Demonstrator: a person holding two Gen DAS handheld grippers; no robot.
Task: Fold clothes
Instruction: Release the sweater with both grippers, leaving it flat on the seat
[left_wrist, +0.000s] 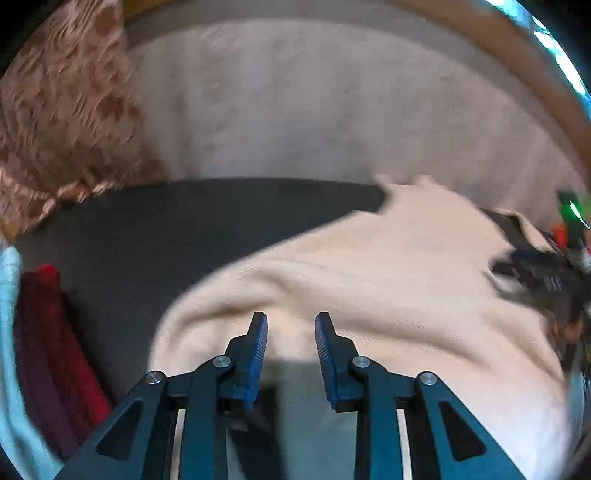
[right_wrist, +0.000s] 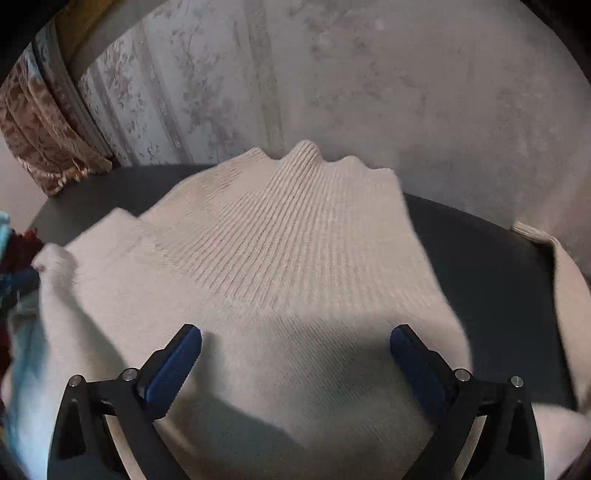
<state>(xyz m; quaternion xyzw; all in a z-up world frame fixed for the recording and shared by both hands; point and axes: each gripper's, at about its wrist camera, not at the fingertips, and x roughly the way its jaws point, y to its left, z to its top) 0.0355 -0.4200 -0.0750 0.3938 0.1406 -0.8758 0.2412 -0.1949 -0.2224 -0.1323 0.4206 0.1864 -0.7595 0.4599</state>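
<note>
A cream ribbed knit sweater (left_wrist: 369, 277) lies spread on a dark grey table (left_wrist: 147, 229). My left gripper (left_wrist: 291, 325) hovers over the sweater's near left part, its blue-padded fingers a little apart with no cloth pinched between them. In the right wrist view the sweater (right_wrist: 288, 240) fills the middle, its ribbed hem bunched at the far edge. My right gripper (right_wrist: 295, 336) stands wide open just above the fabric, holding nothing. A sleeve (right_wrist: 569, 295) trails off at the right over the table (right_wrist: 480, 266). The right gripper's body (left_wrist: 546, 280) shows blurred at the right in the left wrist view.
A red garment (left_wrist: 55, 332) and a light blue cloth (left_wrist: 7, 332) lie piled at the table's left edge. A brown patterned curtain (left_wrist: 66, 110) hangs at the back left, and a pale wallpapered wall (right_wrist: 369, 92) stands behind the table.
</note>
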